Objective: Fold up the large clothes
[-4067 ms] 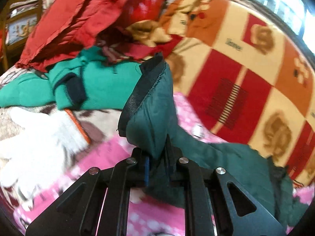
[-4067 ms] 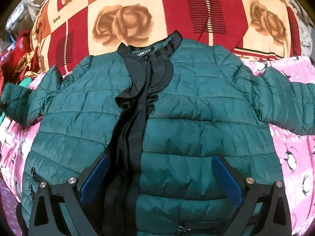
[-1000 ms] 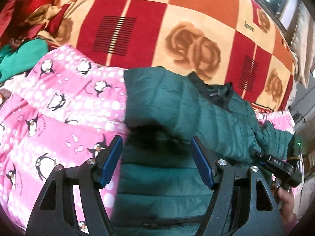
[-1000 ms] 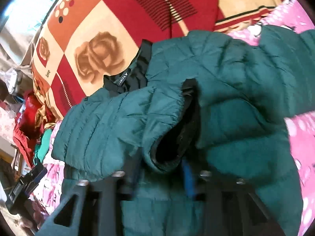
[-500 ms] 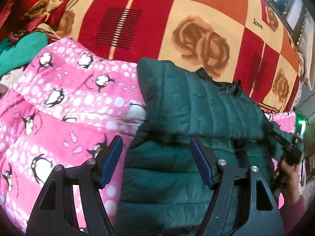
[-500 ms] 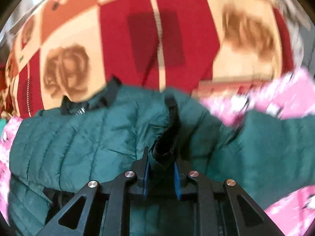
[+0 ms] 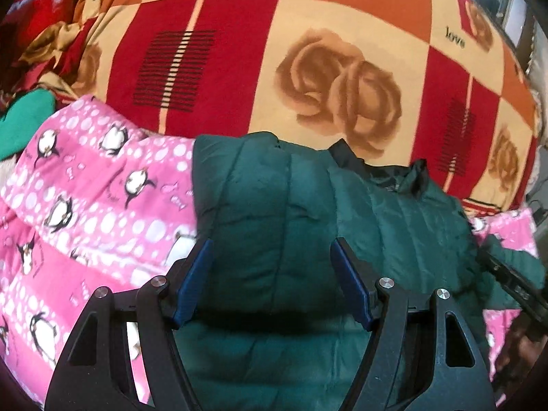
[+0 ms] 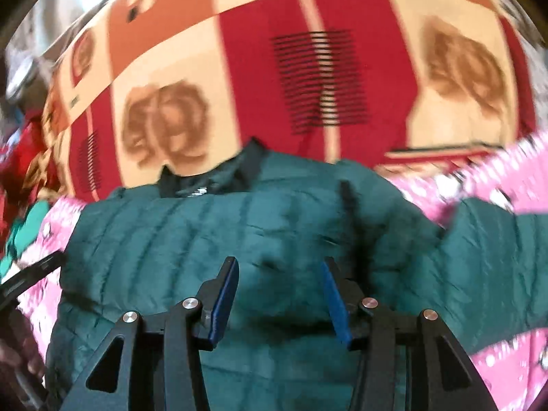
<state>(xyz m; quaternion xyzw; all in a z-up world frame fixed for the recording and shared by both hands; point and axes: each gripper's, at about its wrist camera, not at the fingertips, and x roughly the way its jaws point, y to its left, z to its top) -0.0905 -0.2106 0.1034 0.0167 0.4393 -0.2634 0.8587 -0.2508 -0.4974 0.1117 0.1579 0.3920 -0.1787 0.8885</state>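
Note:
A dark green quilted jacket [image 7: 308, 226] with a black collar [image 7: 387, 171] lies on a pink penguin-print sheet [image 7: 89, 198]. Its left sleeve is folded across the chest. My left gripper [image 7: 272, 274] is open and empty just above the folded left side. In the right wrist view the jacket [image 8: 239, 233] fills the middle, with the right sleeve [image 8: 496, 239] lying partly folded inward. My right gripper [image 8: 279, 291] is open and empty above the chest; this view is blurred.
A red, orange and cream rose-print blanket [image 7: 308, 51] rises behind the jacket. A heap of red and green clothes [image 7: 30, 68] lies at the far left. The other gripper's body [image 7: 513, 284] shows at the right edge.
My right gripper has let go of the right sleeve cuff and opened. My left gripper has stayed open and moved closer over the jacket's folded left side.

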